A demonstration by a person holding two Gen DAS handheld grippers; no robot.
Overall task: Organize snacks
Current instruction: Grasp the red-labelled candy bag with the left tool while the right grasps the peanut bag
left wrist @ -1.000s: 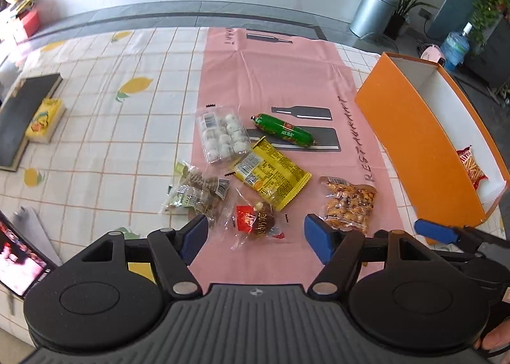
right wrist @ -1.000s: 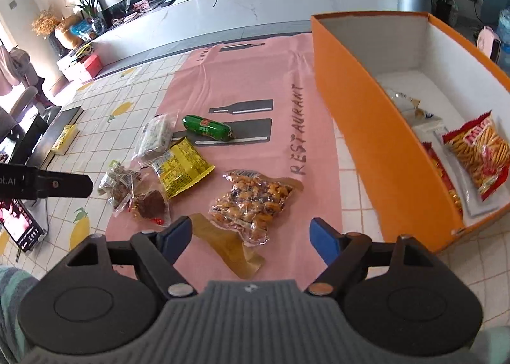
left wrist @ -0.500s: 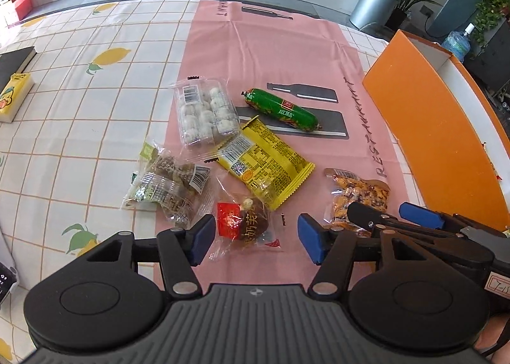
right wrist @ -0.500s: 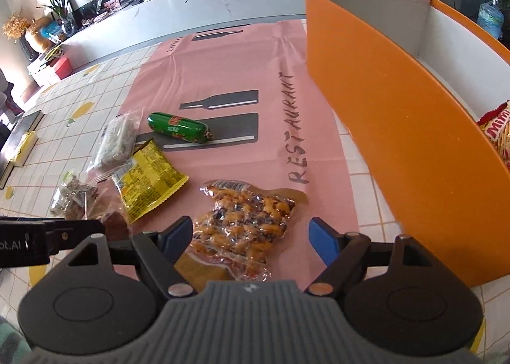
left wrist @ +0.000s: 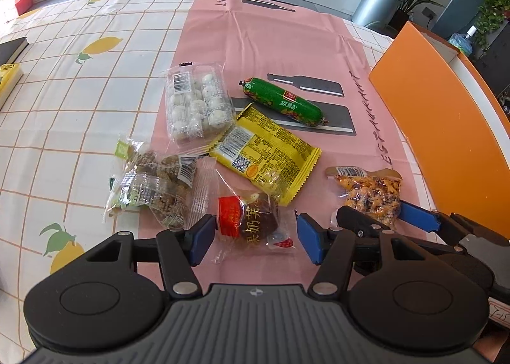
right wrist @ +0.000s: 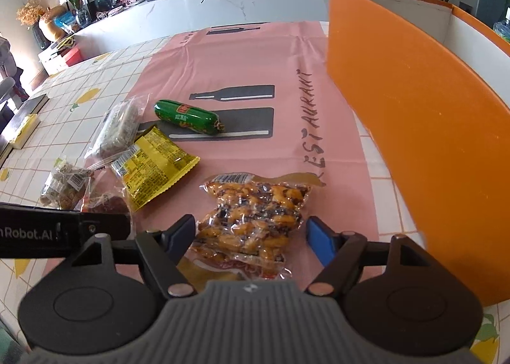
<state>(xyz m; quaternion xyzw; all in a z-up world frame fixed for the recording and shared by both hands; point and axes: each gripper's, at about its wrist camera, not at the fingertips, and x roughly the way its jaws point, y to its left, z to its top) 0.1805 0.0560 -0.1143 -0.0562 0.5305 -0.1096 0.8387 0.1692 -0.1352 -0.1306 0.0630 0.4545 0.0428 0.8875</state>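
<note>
Snacks lie loose on the pink mat point(left wrist: 287, 45) at the centre of both views — none is in a grip. In the left wrist view the left gripper point(left wrist: 253, 239) is spread wide at lower centre, its blue pads on either side of the date pack point(left wrist: 251, 225), a clear wrapper with a red label and a dark lump inside; whether the pads touch the wrapper I cannot tell. Above it sits the yellow packet point(left wrist: 267, 153), with the green sausage point(left wrist: 283, 101) further up and the tray of white balls point(left wrist: 197, 105) to its upper left. Two clear bar packs point(left wrist: 149, 185) lie at left centre. The nut bag point(left wrist: 369, 191) is at lower right, with the right gripper's fingers around its near end.

In the right wrist view the right gripper point(right wrist: 250, 238) is also wide open, the nut bag point(right wrist: 255, 217) lying flat between its pads. The orange box point(right wrist: 414, 128) fills the right side, beside the mat.
</note>
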